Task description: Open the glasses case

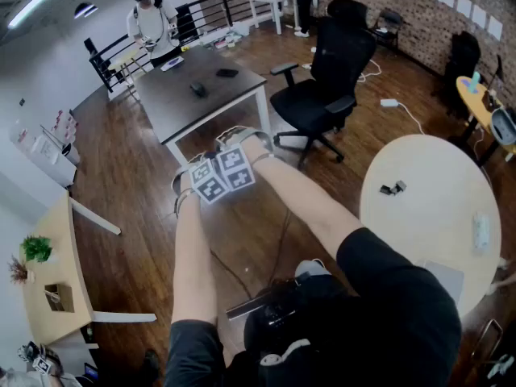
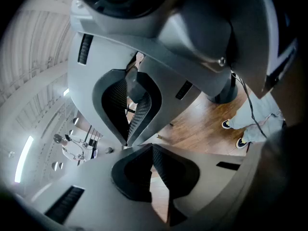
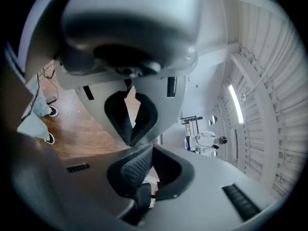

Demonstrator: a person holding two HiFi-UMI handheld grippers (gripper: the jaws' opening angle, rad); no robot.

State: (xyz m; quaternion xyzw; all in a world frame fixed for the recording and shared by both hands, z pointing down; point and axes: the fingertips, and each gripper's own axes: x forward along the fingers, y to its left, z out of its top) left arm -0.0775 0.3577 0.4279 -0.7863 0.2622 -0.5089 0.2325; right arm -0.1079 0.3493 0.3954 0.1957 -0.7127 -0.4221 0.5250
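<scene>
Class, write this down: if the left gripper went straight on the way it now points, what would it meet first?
The right gripper: its shut tip sits directly ahead, tip to tip with the shut left gripper, apparently touching, though contact is hard to confirm.

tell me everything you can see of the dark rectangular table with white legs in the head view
The dark rectangular table has a matt, near-black flat top on straight white legs. It stands level on the brown wooden floor, ahead of the person, left of the black office chair and apart from it. On top lie a small dark object, a second dark object, both too small to identify, and a flat pale item near the far edge.
</scene>
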